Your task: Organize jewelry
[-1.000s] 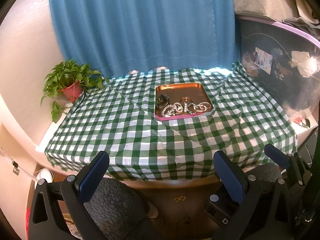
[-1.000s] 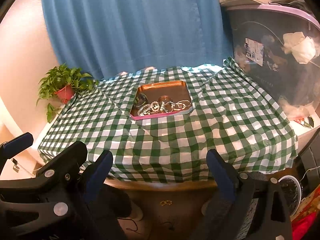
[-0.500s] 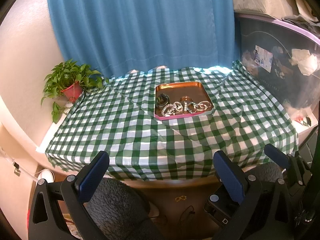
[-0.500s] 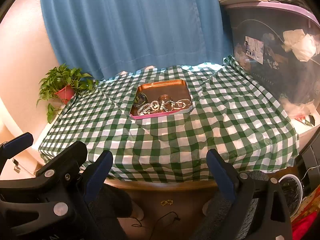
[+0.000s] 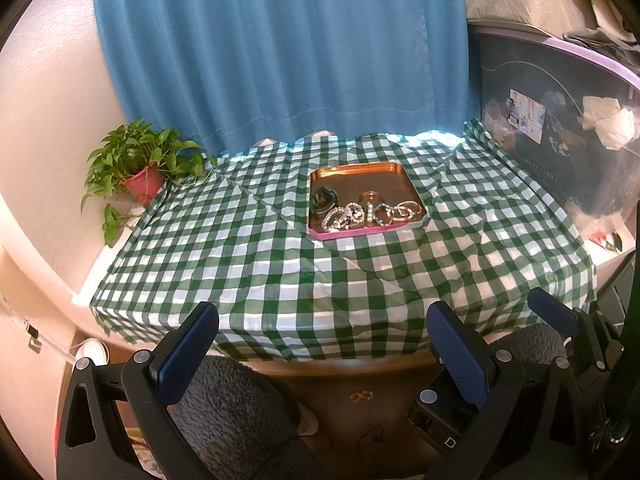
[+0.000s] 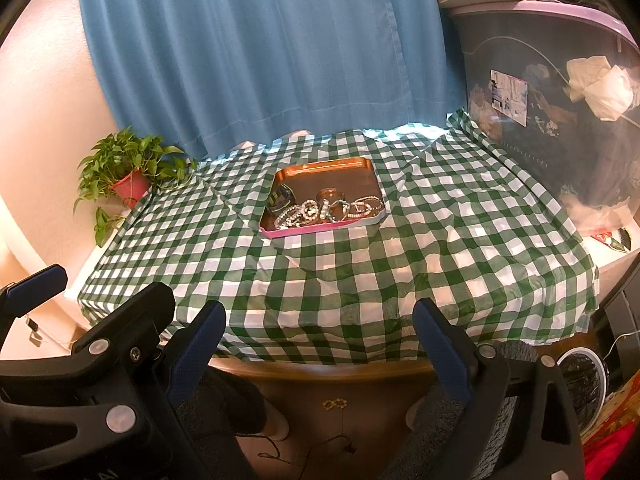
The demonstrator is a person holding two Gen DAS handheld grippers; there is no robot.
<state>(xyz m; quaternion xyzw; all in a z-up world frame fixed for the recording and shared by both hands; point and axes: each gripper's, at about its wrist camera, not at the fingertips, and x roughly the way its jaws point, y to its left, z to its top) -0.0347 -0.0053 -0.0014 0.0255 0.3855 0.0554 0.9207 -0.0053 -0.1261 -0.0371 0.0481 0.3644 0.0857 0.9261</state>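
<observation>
Both tongs are spread wide, nothing between the fingers. Left tongs (image 5: pixel 322 346) and right tongs (image 6: pixel 320 340) hang off the near edge of the surface (image 5: pixel 248 264), below the level of the cloth top, side by side; the right tongs' blue pad shows at the right edge of the left wrist view, and the left tongs' frame fills the lower left of the right wrist view.

The surface is covered by a green-and-white checked cloth (image 6: pixel 420 264), creased, draping over the near edge.

Copper-coloured tray (image 5: pixel 356 170) with a pink outer rim sits on the cloth toward the far side, roughly centre, well apart from both tongs. All the jewelry (image 5: pixel 370 214) is in it, bunched along the tray's near edge: a row of beaded bracelets and rings, touching or overlapping. A dark bangle (image 5: pixel 323 200) lies at the left end of the row; a copper ring-shaped piece (image 6: pixel 331 194) sits just behind the row. Individual pieces too small to sort out further.

Potted green plant (image 5: pixel 138 168) in a red pot at the far left, off the cloth corner. Blue curtain (image 6: pixel 256 48) behind the surface. Dark translucent storage bin (image 6: pixel 560 92) with a purple lid on the right.
</observation>
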